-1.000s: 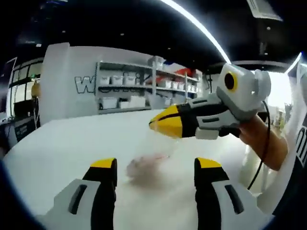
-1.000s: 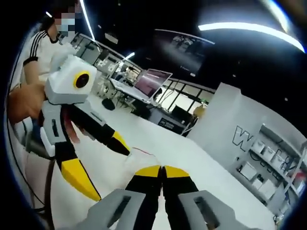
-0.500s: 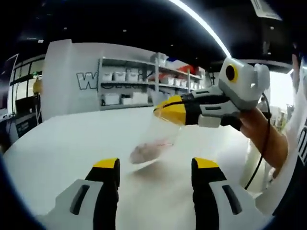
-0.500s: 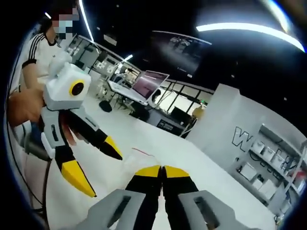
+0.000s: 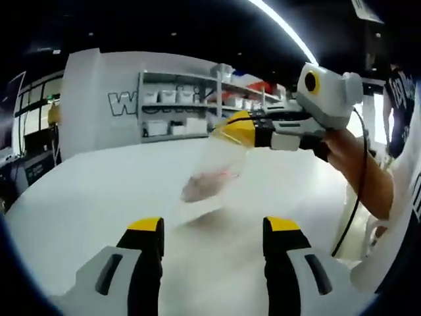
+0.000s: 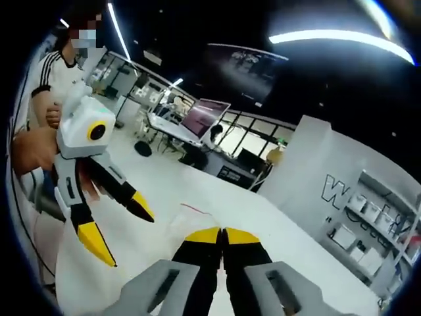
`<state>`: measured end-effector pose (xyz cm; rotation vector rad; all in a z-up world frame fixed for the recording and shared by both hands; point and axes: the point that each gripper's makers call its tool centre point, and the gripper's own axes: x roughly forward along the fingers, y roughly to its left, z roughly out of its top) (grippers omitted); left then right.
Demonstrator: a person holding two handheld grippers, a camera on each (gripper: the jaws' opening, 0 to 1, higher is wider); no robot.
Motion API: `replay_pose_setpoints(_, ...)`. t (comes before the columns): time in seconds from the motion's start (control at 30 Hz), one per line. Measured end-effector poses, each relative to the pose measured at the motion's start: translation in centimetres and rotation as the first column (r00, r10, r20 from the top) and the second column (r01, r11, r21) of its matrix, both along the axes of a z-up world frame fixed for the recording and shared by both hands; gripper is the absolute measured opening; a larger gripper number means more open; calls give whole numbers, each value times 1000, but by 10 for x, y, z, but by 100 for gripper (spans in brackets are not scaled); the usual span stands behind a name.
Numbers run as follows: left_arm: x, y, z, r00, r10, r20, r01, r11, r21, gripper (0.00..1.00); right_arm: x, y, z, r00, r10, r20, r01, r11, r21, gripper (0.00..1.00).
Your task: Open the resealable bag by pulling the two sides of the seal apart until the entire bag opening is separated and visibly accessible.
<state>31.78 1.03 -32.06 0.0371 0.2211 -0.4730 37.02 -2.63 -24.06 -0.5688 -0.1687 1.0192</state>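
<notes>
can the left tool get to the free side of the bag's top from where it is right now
Probably yes. The left tool is open, its jaws spread, and the clear bag hangs ahead of it from the shut right tool above the white table. Nothing sits between them.

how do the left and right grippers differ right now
The left gripper has its jaws spread wide and holds nothing; the right gripper has its jaws pressed together, pinching the clear bag by its top edge. The right gripper is raised with the bag hanging from it above the white table; the left gripper sits apart from the bag. Both have yellow-tipped black jaws on grey bodies.
</notes>
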Motion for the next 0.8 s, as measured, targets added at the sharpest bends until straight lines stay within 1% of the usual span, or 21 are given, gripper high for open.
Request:
replay_pose_setpoints(0.1, 1, 0, 1, 1000, 1, 3, -1, 1000, 0, 61, 1, 0, 1, 1000, 4, -12, -4, 1000, 11, 0)
replay_pose_setpoints(0.27, 1, -1, 2, 1000, -1, 5, 1, 1000, -2, 61, 14, -3, 6, 999, 4, -33, -3, 1000, 26, 0)
replay_pose_setpoints(0.43, 1, 0, 2, 1000, -2, 2, 2, 1000, -9, 61, 21, -3, 7, 999, 6, -44, -4, 1000, 28, 0)
replay_pose_setpoints(0.8, -1, 0, 1, 1000, -8, -6, 8, 1000, -17, 61, 36, -1, 8, 999, -1, -49, 2, 1000, 20, 0)
